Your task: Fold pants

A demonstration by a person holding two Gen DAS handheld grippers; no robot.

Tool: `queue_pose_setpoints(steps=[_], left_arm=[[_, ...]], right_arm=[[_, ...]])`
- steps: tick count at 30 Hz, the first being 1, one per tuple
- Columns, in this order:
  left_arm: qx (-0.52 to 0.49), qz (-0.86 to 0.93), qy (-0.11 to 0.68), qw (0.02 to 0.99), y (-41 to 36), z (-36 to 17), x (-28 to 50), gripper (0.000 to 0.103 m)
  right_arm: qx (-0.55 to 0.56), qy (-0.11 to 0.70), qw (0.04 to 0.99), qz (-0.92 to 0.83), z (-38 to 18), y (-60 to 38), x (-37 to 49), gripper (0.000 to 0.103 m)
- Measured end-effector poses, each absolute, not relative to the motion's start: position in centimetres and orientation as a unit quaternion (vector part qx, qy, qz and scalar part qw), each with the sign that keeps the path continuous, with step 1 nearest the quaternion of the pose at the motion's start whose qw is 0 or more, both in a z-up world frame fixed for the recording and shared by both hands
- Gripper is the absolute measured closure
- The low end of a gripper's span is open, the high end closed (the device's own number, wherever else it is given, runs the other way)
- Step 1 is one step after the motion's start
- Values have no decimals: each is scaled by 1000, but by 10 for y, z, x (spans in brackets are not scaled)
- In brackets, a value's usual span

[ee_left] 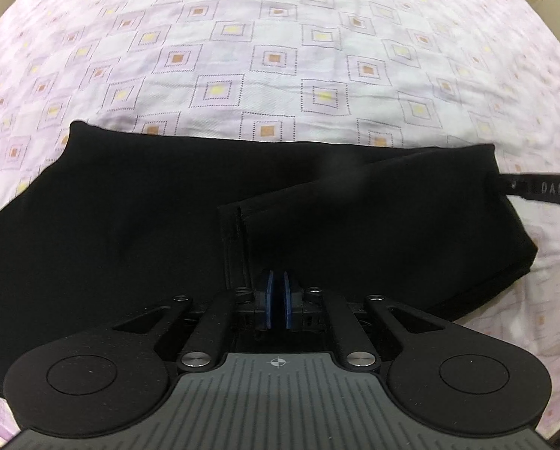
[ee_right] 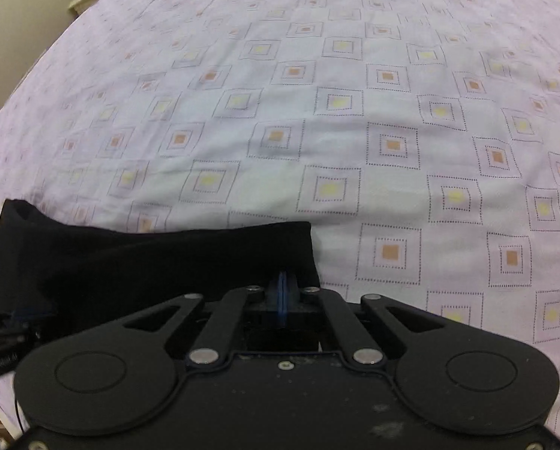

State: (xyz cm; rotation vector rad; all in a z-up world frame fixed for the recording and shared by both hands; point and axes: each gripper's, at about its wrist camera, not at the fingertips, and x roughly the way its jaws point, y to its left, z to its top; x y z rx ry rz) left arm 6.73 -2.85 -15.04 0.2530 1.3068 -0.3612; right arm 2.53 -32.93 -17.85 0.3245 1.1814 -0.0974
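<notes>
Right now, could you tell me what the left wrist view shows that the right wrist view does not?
Only the left wrist view shows the hem of a folded-over leg and a lettered black strap at the right edge. Only the right wrist view shows the other gripper at the left edge. Both show the black pants on the patterned bedsheet, with each camera's own gripper, left and right, closed over the fabric.

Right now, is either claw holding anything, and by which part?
Both claws are shut over the black pants. The left claw sits at the near edge by a leg hem; the right claw sits at the near right corner. Whether either pinches fabric cannot be told.
</notes>
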Motion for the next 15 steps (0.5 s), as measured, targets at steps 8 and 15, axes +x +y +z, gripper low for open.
queue_pose_setpoints(steps=[8, 15], left_arm=[[108, -154, 597, 780, -20, -131, 62, 95], [68, -97, 596, 794, 25, -113, 47, 95]], right_arm=[[136, 511, 849, 4, -139, -326, -8, 93], [98, 556, 825, 20, -170, -319, -47, 96]])
